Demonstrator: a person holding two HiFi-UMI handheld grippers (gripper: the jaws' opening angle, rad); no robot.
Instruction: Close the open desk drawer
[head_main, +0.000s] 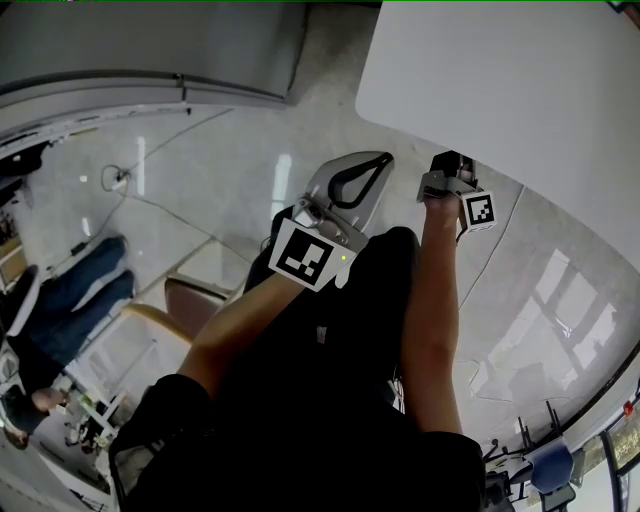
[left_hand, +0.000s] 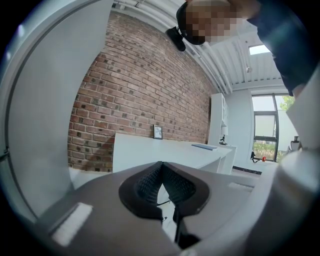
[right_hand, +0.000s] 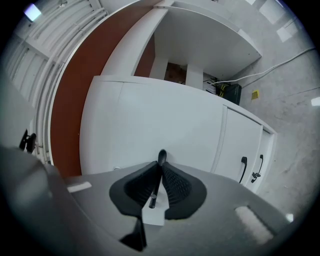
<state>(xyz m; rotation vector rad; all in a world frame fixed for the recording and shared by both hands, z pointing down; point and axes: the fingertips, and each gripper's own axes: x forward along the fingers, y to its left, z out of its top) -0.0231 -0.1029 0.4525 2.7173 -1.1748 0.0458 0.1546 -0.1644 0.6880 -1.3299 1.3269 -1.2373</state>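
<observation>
In the right gripper view my right gripper (right_hand: 160, 169) is shut on the thin black handle (right_hand: 161, 156) of a white drawer front (right_hand: 150, 122), and the bar runs between the two ribbed pads. How far the drawer stands out does not show. From the head view that gripper (head_main: 447, 172) sits at the edge of the white desk top (head_main: 520, 90), partly under it. My left gripper (head_main: 362, 172) hangs beside it over the floor, away from the desk. Its jaws are shut with nothing between them (left_hand: 161, 169).
Two more black handles (right_hand: 243, 168) sit on cabinet fronts to the right of the drawer. A black box (right_hand: 231, 92) and a cable lie under the desk. A seated person in jeans (head_main: 80, 290) and a wooden chair (head_main: 190, 300) are at the left. A brick wall (left_hand: 140, 90) faces the left gripper.
</observation>
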